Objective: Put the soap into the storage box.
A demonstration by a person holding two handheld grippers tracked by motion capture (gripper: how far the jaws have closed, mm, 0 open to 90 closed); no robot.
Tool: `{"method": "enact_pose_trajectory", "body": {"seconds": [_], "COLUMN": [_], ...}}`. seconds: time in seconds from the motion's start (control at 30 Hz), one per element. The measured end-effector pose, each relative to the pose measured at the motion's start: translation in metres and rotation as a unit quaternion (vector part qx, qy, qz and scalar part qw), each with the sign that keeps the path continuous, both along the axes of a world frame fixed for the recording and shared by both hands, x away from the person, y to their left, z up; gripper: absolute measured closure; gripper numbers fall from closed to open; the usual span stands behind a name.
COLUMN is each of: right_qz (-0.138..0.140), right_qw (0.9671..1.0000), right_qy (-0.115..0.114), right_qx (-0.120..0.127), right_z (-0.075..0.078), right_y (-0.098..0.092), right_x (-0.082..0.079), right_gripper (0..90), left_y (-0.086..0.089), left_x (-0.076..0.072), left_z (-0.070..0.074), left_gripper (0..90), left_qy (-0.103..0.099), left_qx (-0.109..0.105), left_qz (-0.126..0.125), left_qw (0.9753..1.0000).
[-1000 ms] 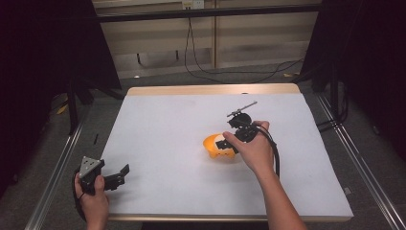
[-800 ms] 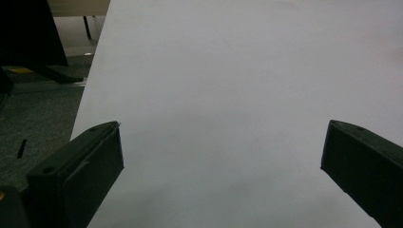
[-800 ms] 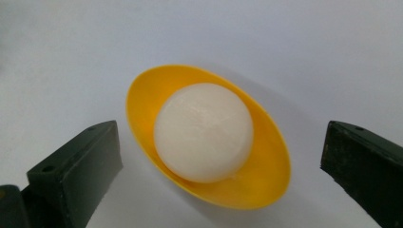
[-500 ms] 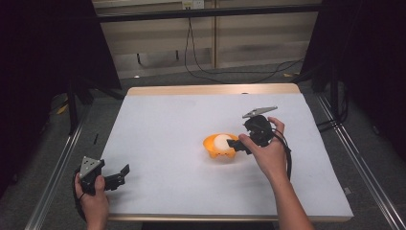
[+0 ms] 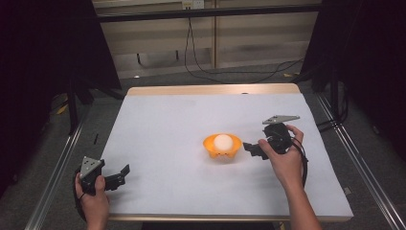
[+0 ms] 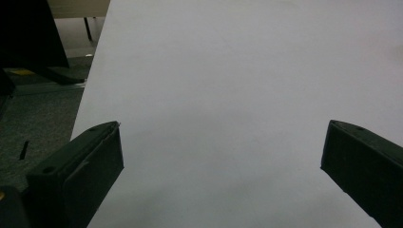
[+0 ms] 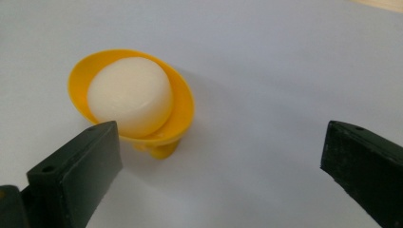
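Right gripper view: right gripper point(image 7: 221, 175) jaws wide apart, empty; orange bowl point(image 7: 180, 102) holding white ball point(image 7: 128, 95) just ahead, beside one jaw. Risk: jaw nudges rim, bowl tips. Left gripper point(image 5: 111, 179) open, empty.

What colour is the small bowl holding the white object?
Orange-yellow bowl; clearest in the right gripper view.
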State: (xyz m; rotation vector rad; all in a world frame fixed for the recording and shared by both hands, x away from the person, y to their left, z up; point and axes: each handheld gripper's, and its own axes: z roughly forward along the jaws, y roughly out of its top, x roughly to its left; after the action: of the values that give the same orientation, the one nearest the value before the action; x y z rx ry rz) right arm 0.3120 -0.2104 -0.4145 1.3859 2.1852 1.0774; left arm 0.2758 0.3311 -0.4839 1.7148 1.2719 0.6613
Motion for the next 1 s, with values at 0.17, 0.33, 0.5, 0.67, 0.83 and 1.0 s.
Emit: {"method": "enact_pose_trajectory", "body": {"seconds": [0.17, 0.33, 0.5, 0.67, 0.83, 1.0], "right_qz": [-0.014, -0.032, -0.045, -0.06, -0.073, -0.088], "right_qw": [0.9999, 0.9994, 0.9988, 0.9978, 0.9968, 0.9952], "right_qy": [-0.005, -0.005, -0.008, -0.01, -0.012, -0.016], "right_qx": [0.005, 0.011, 0.018, 0.028, 0.031, 0.041], "right_z": [-0.006, -0.01, -0.014, -0.019, -0.026, -0.034], "right_y": [-0.018, -0.035, -0.052, -0.069, -0.085, -0.104], "right_x": [-0.007, -0.016, -0.024, -0.033, -0.043, -0.055], "right_gripper": [0.0, 0.0, 0.0, 0.0, 0.0, 0.0], "left_y": [0.0, 0.0, -0.001, -0.001, -0.001, -0.002], "left_x": [0.0, 0.0, -0.001, -0.001, -0.001, -0.001], "left_z": [0.0, 0.0, 0.0, 0.0, 0.0, 0.0], "left_gripper": [0.0, 0.0, 0.0, 0.0, 0.0, 0.0], "left_qy": [-0.001, -0.003, -0.002, -0.003, -0.004, -0.004], "left_qx": [0.001, 0.004, 0.003, 0.006, 0.008, 0.011], "left_qz": [-0.002, -0.001, -0.002, 0.0, -0.002, -0.003], "left_qw": [1.0, 1.0, 1.0, 1.0, 1.0, 0.9999]}}
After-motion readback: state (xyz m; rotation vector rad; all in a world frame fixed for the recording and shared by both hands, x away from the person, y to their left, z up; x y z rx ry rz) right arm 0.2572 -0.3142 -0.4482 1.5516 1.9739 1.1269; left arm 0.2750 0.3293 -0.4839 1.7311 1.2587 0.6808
